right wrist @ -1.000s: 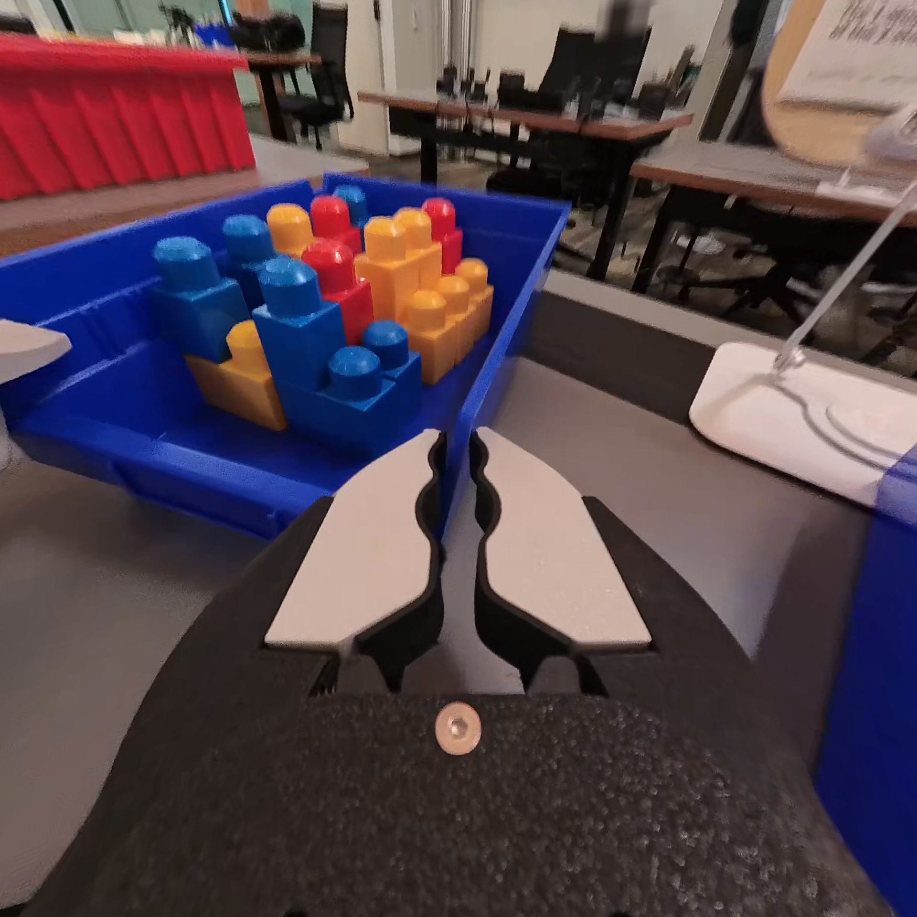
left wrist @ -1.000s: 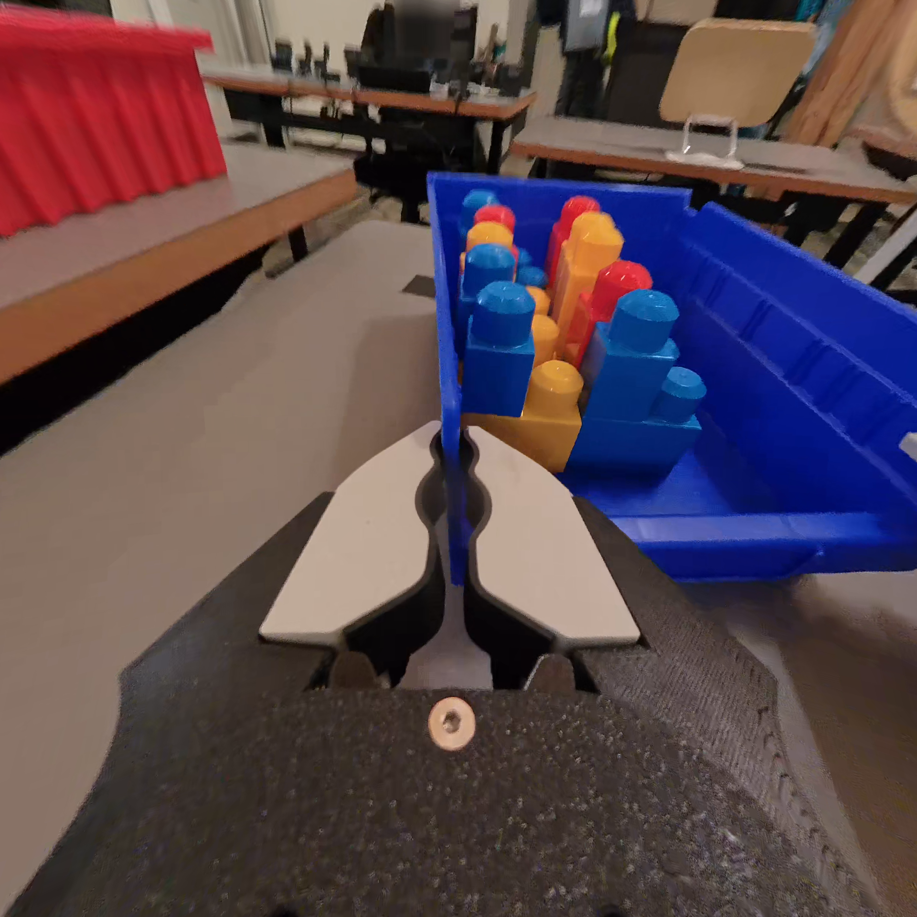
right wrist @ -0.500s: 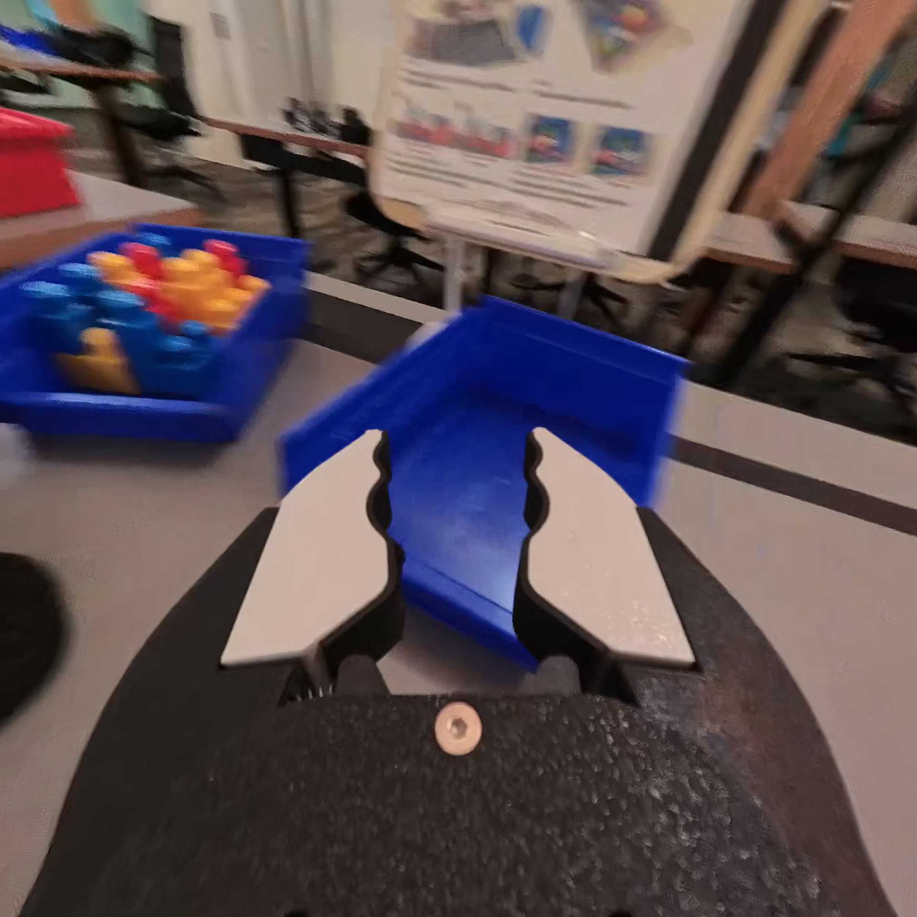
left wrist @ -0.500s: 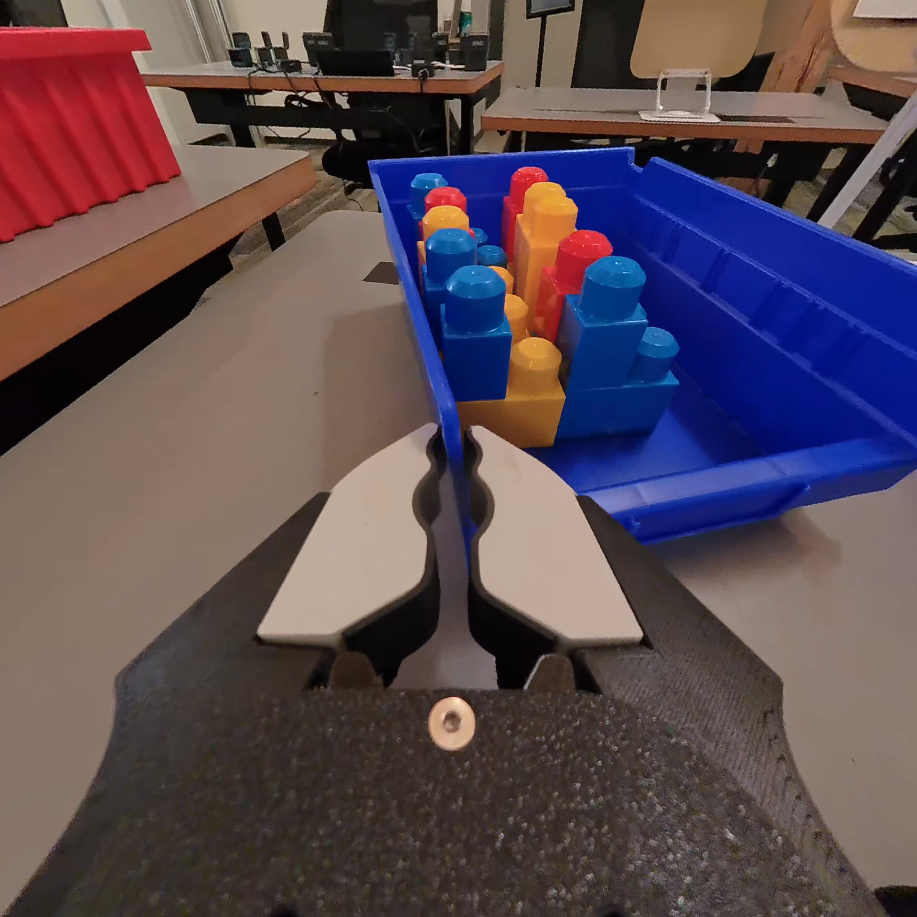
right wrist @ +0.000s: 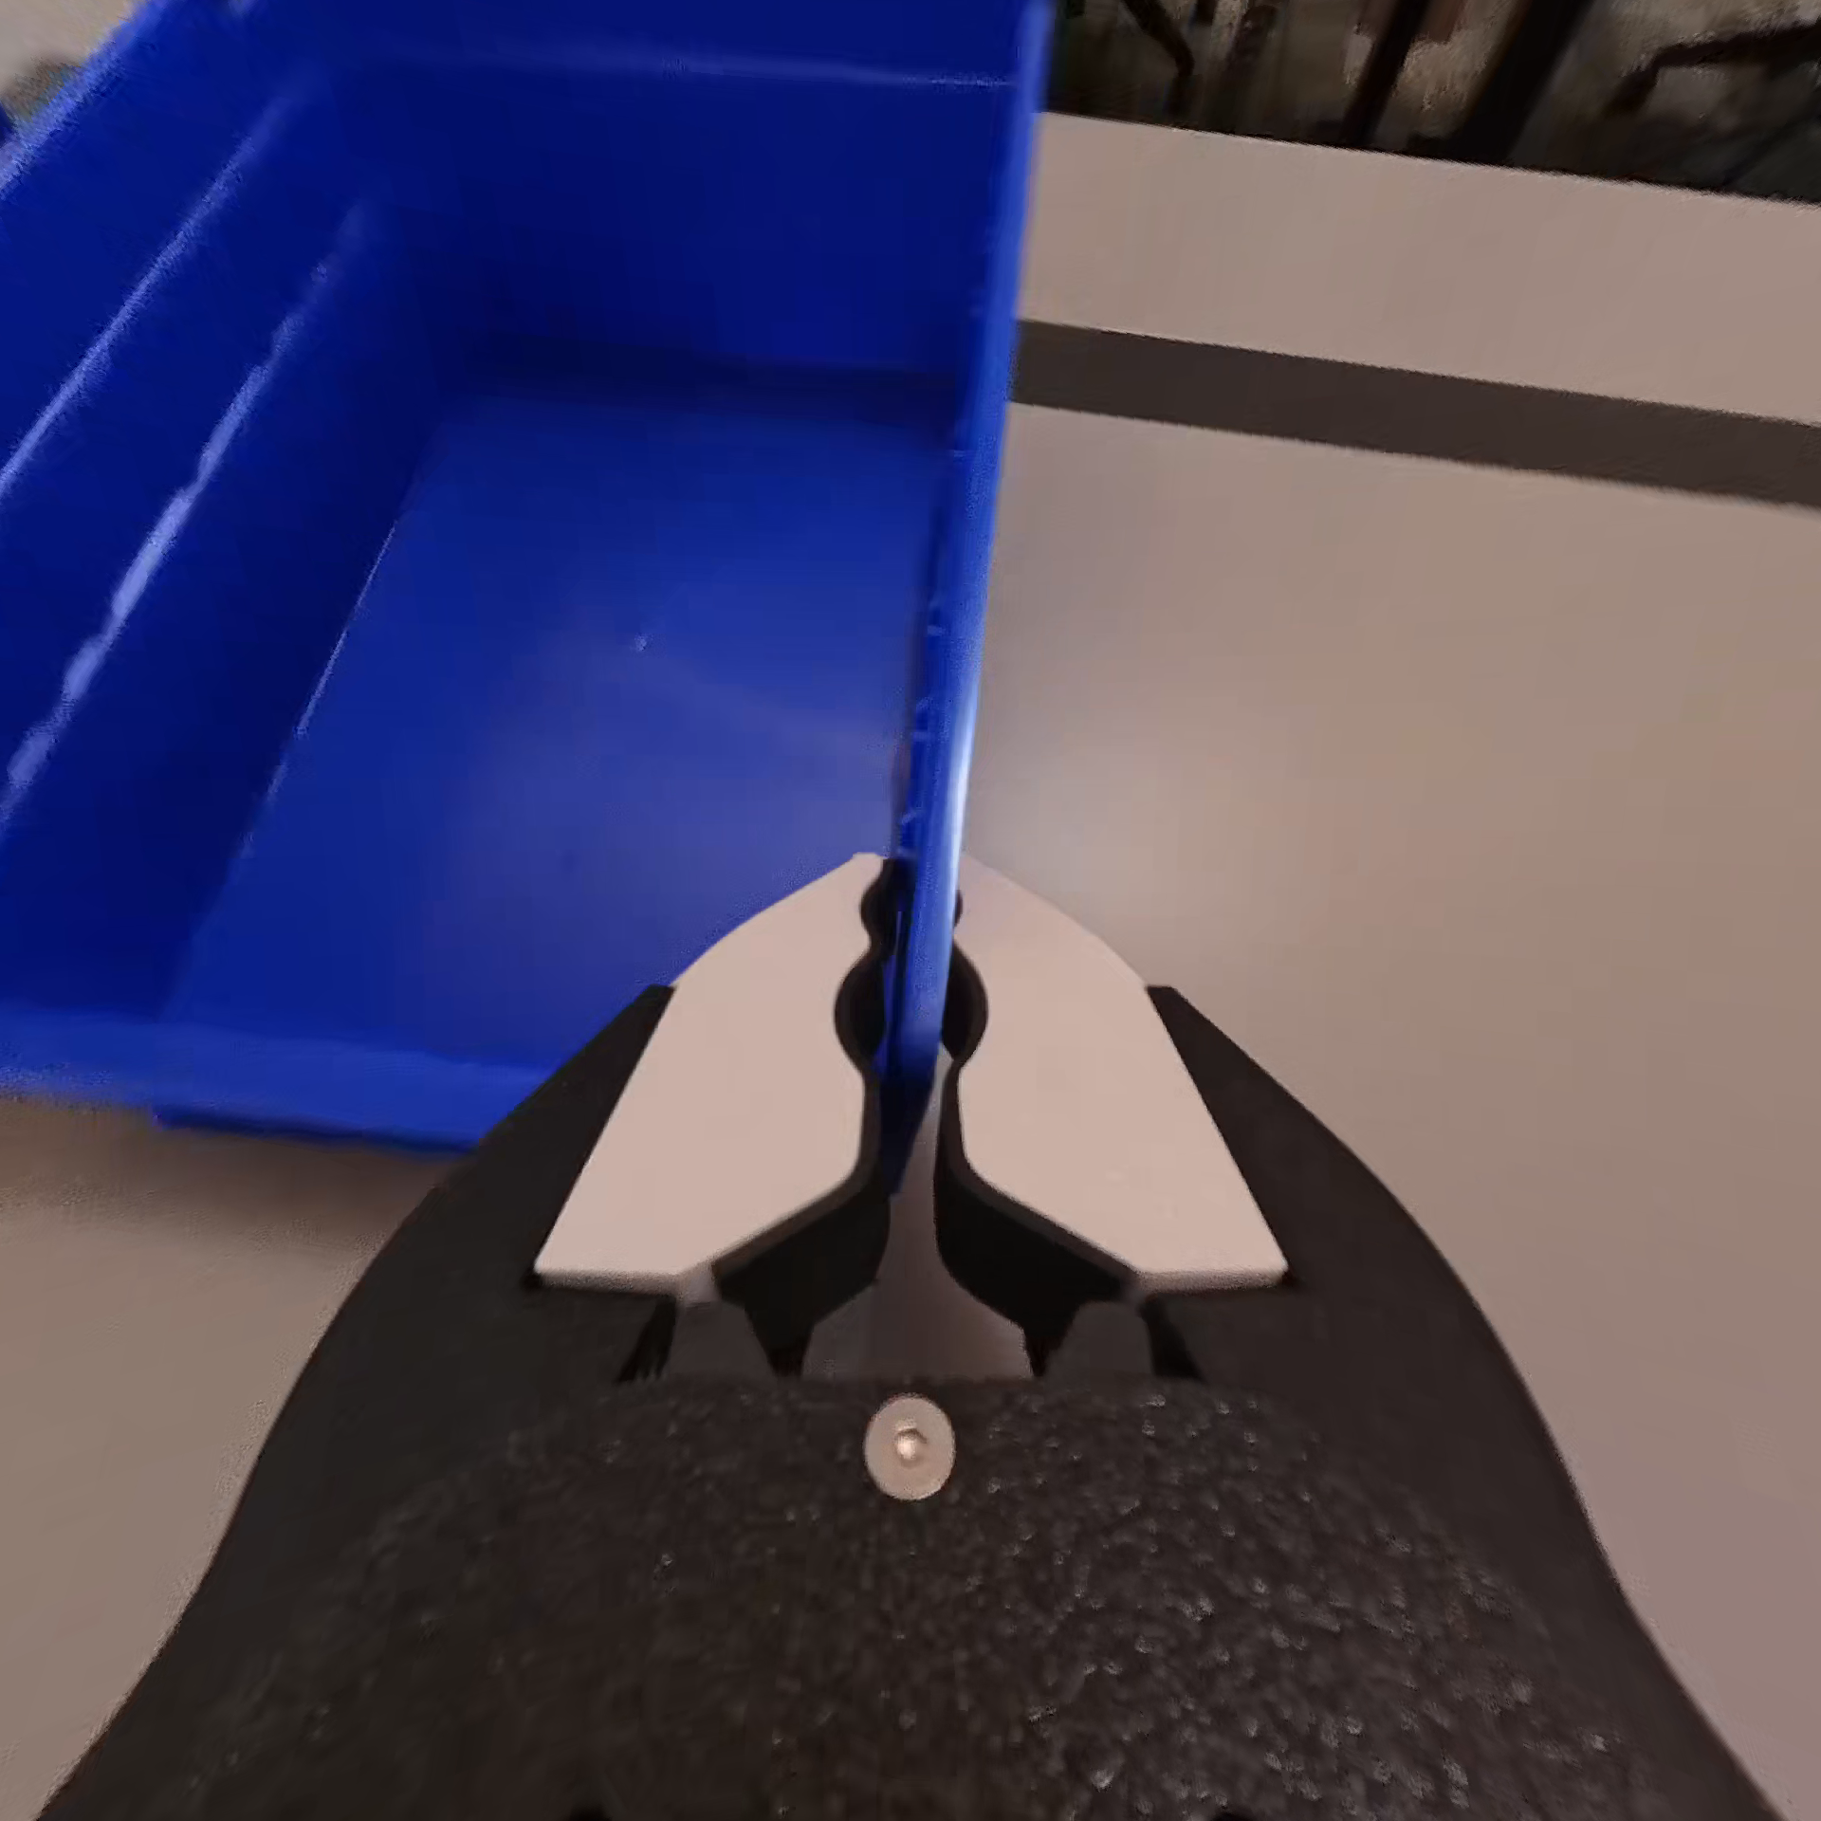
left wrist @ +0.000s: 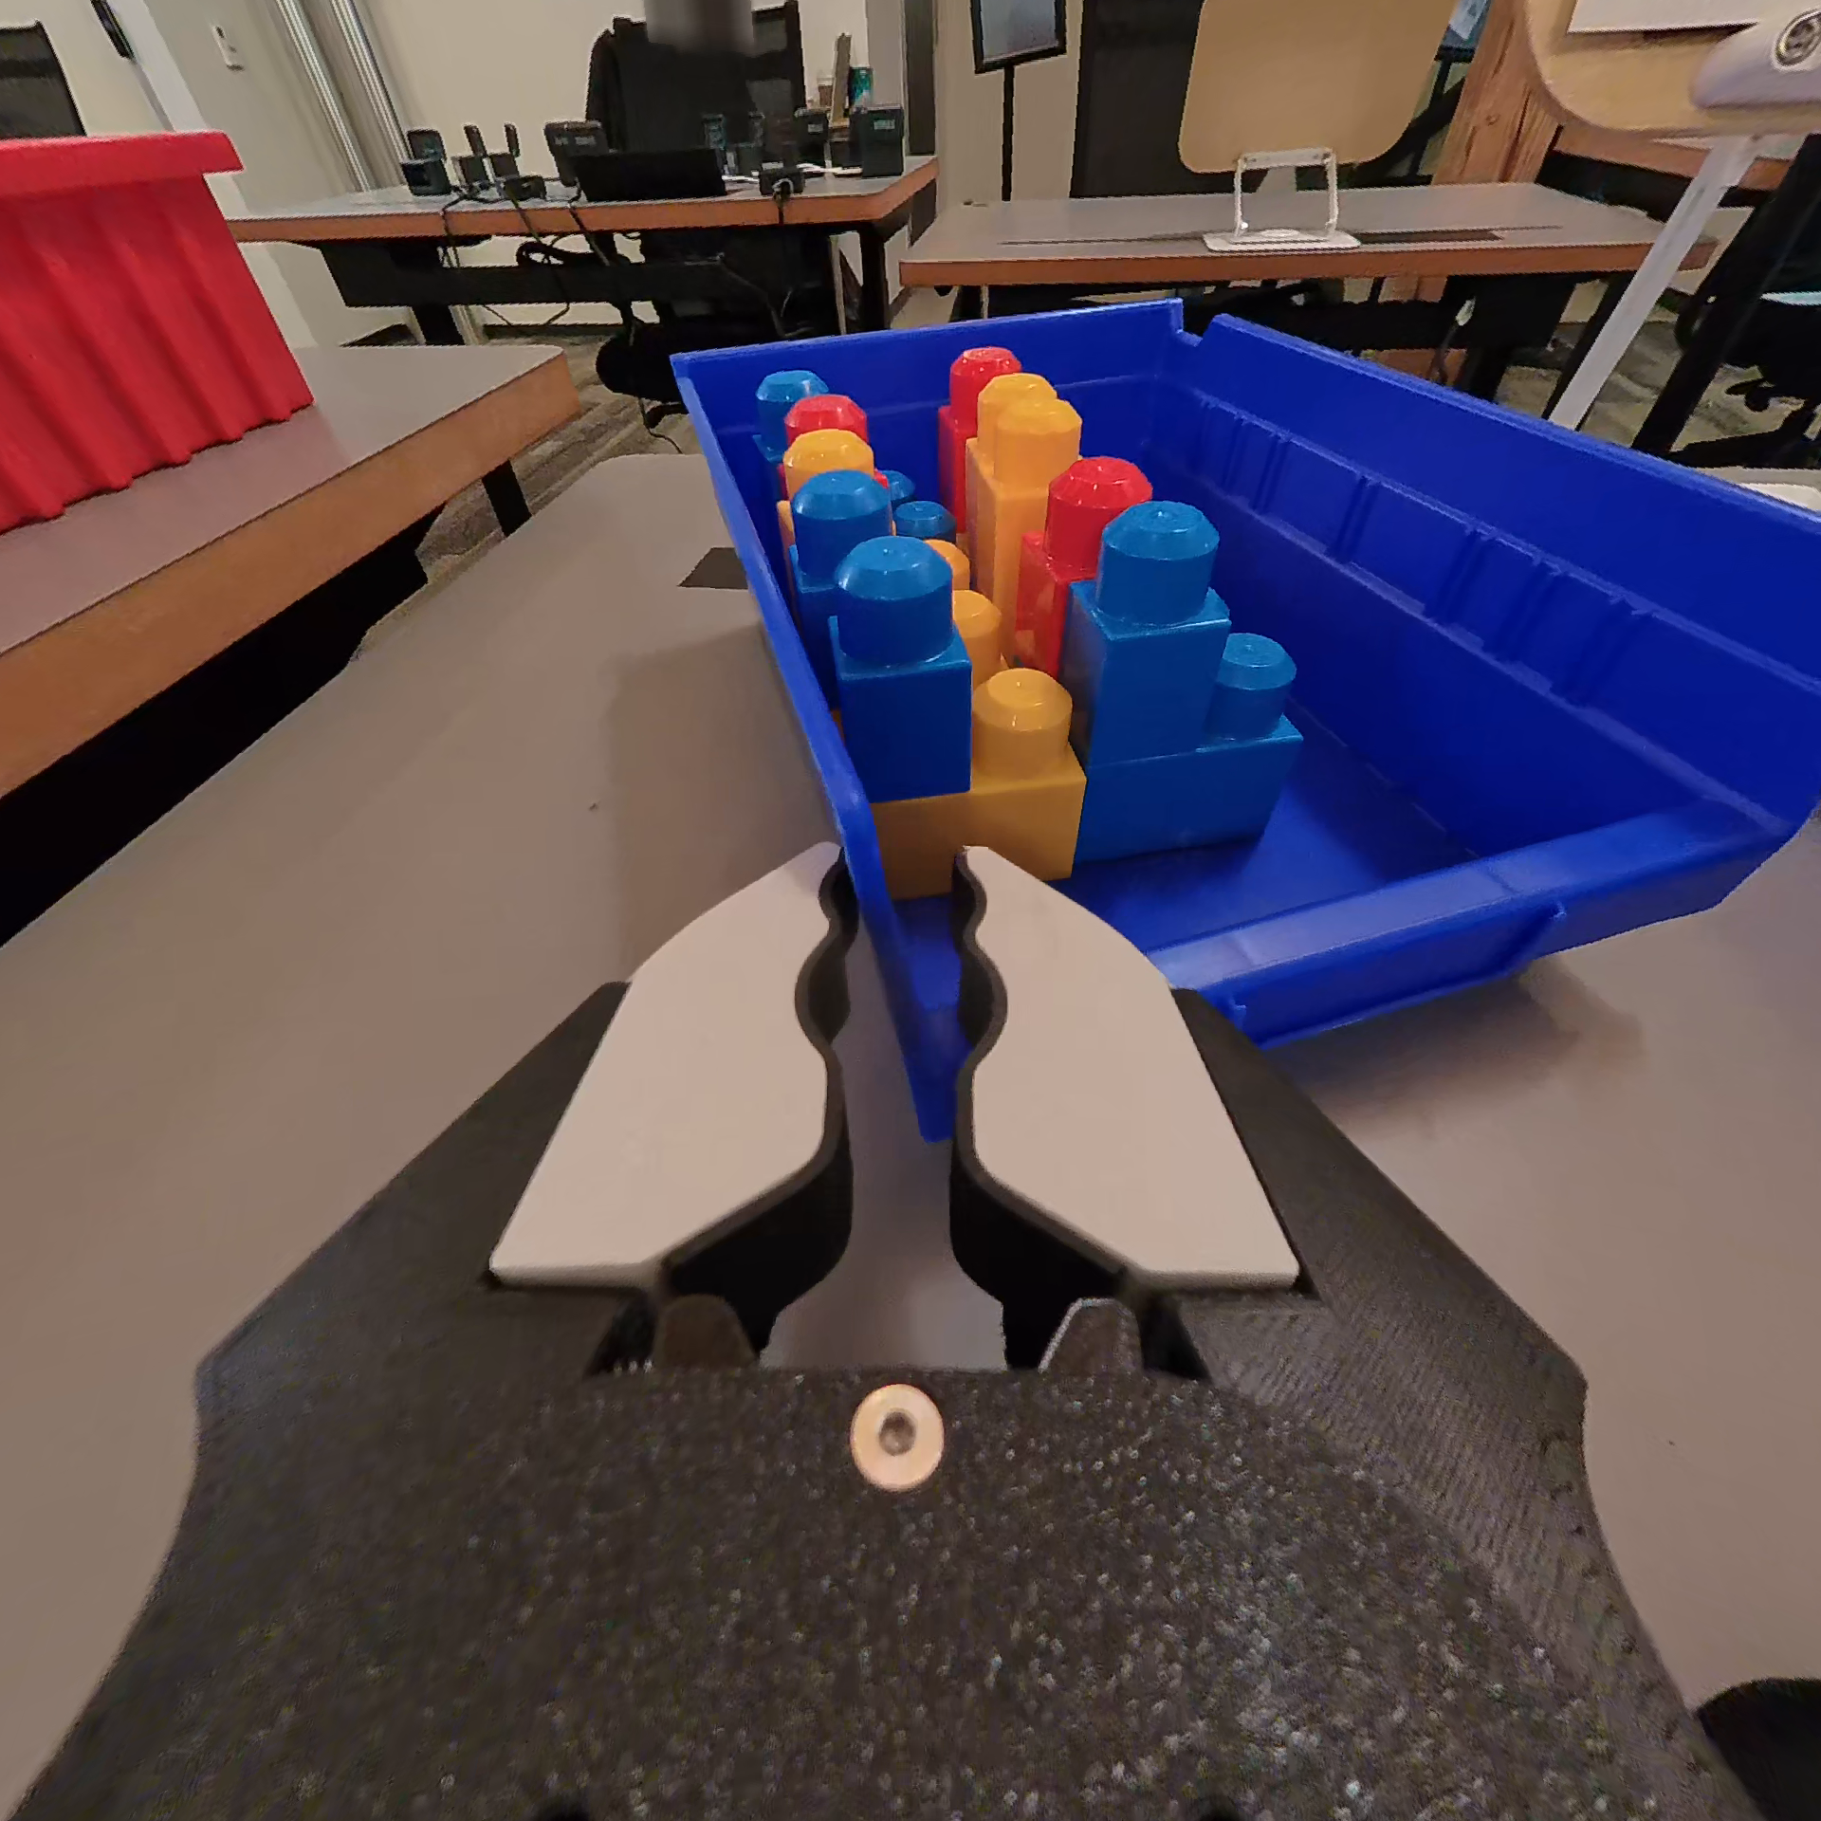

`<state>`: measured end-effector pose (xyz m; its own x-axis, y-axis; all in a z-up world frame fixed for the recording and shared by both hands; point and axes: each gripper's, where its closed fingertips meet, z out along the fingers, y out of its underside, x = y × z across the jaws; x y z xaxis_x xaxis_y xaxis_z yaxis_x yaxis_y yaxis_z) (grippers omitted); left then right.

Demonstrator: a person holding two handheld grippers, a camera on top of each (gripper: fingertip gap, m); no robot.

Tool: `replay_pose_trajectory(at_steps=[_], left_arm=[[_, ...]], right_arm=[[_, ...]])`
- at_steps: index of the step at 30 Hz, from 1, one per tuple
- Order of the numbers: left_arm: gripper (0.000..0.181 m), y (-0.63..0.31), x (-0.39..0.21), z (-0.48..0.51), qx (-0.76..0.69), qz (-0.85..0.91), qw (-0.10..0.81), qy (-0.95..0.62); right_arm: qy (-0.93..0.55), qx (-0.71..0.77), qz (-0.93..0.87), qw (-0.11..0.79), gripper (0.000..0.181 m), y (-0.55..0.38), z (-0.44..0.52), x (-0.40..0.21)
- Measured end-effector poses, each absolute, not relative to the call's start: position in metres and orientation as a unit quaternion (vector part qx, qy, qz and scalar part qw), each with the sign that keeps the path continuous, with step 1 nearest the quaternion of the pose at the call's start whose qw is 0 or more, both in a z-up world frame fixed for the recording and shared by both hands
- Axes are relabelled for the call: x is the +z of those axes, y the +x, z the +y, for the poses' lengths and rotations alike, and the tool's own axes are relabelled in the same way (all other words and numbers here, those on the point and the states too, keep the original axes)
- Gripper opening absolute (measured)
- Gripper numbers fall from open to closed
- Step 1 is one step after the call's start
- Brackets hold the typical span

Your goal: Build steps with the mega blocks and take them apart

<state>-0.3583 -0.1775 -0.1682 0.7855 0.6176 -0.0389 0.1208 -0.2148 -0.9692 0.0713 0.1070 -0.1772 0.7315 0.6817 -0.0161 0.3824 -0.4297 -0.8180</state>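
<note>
In the left wrist view a blue bin (left wrist: 1478,611) stands on the grey table and holds mega blocks (left wrist: 1025,631) built into stepped stacks of blue, yellow and red. My left gripper (left wrist: 897,862) straddles the bin's near left wall at the corner. Its jaws are slightly apart, with a thin gap beside the wall. In the right wrist view a second blue bin (right wrist: 591,640) is empty. My right gripper (right wrist: 921,867) is shut on its right side wall near the front corner.
The grey table (left wrist: 443,887) extends to the left of the block bin. A red ridged box (left wrist: 118,325) sits on a neighbouring table at left. Other desks and chairs stand behind. A dark stripe (right wrist: 1429,434) crosses the table beyond the empty bin. The grippers' ends are close to 50 cm from one another.
My right gripper left the block bin's wall, swung to the empty bin, opened, then shut on its right wall. My left gripper's jaws widened on the block bin's wall.
</note>
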Motion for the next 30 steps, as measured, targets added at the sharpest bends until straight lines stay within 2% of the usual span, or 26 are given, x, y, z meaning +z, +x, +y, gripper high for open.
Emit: replay_pose_trajectory(at_steps=[4, 11, 18, 21, 25, 30], left_arm=[[0.018, -0.357, -0.167, -0.178, 0.209, -0.245, 0.582, -0.746], [0.015, -0.356, -0.166, -0.177, 0.212, -0.24, 0.583, -0.747], [0.015, -0.355, -0.166, -0.176, 0.216, -0.234, 0.582, -0.748], [0.015, -0.354, -0.165, -0.177, 0.212, -0.234, 0.587, -0.745], [0.015, -0.354, -0.165, -0.177, 0.21, -0.234, 0.588, -0.745], [0.015, -0.354, -0.165, -0.177, 0.202, -0.235, 0.592, -0.744]], right_arm=[[-0.838, 0.194, -0.254, 0.442, 0.004, 0.123, 0.102, -0.177], [-0.847, 0.13, -0.101, 0.506, 0.004, 0.222, 0.134, -0.17], [-0.819, 0.114, -0.036, 0.562, 0.005, 0.237, 0.193, -0.164], [-0.79, 0.122, -0.062, 0.598, 0.023, 0.227, 0.195, -0.153], [-0.755, 0.122, -0.079, 0.639, 0.031, 0.228, 0.189, -0.138], [-0.747, 0.138, -0.125, 0.638, 0.053, 0.227, 0.184, -0.13]])
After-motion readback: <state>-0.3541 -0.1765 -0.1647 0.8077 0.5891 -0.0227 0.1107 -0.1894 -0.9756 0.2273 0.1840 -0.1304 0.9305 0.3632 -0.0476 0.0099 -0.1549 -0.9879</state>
